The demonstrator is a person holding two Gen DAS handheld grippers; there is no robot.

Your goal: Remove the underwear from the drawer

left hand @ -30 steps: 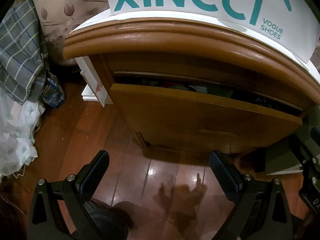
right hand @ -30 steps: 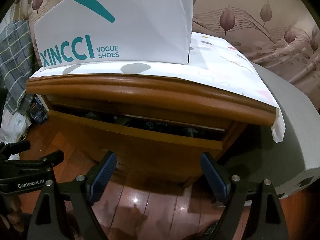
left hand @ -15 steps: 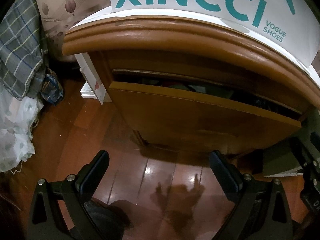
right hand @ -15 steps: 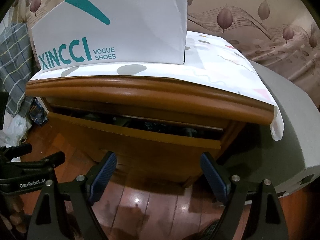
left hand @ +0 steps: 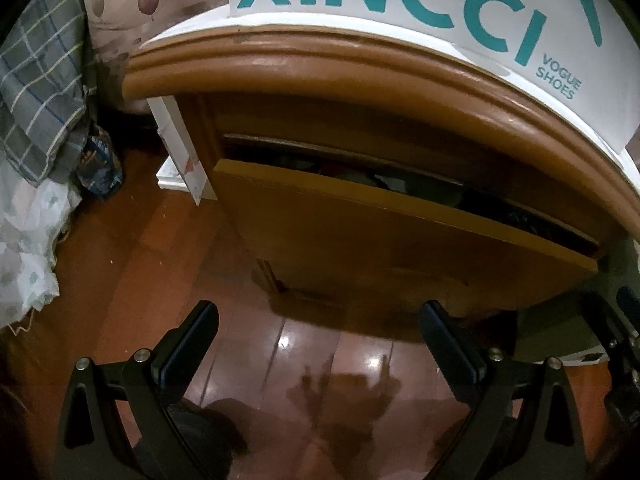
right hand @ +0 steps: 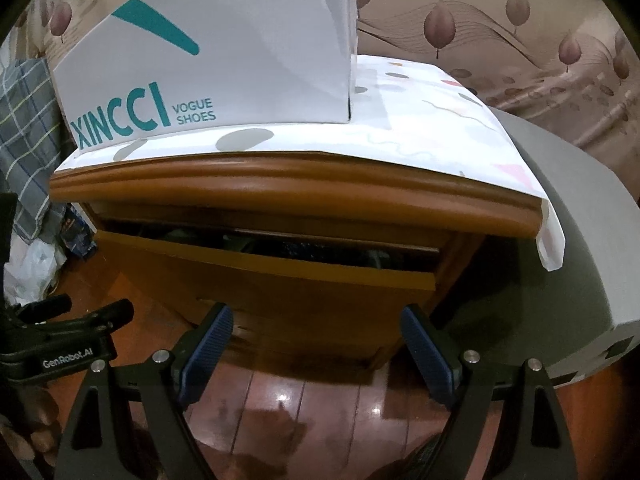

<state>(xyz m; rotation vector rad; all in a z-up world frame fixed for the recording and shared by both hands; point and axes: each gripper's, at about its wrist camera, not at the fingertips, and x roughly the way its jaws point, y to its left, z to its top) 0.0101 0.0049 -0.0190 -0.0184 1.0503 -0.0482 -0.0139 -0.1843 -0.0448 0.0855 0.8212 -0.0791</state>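
Observation:
A brown wooden nightstand has its top drawer (left hand: pixel 384 236) (right hand: pixel 280 280) pulled out a little. In the narrow gap I see dark, bunched clothing (left hand: pixel 376 178) (right hand: pixel 304 248); single pieces of underwear cannot be told apart. My left gripper (left hand: pixel 318 344) hangs open over the floor in front of the drawer, holding nothing. My right gripper (right hand: pixel 316 344) is open too, just before the drawer front and empty. The left gripper's side (right hand: pixel 68 332) shows at the left edge of the right wrist view, held by a hand.
A white XINCCI shoe box (right hand: pixel 208 64) stands on a patterned sheet (right hand: pixel 420 120) on the nightstand. A grey box (right hand: pixel 572 240) sits right of it. Checked fabric (left hand: pixel 40 92), white cloth (left hand: pixel 24 248) and a blue packet (left hand: pixel 98 164) lie left on the glossy wooden floor (left hand: pixel 168 264).
Both grippers have edged closer to the nightstand, so it looms larger. The drawer gap and both open grippers look unchanged.

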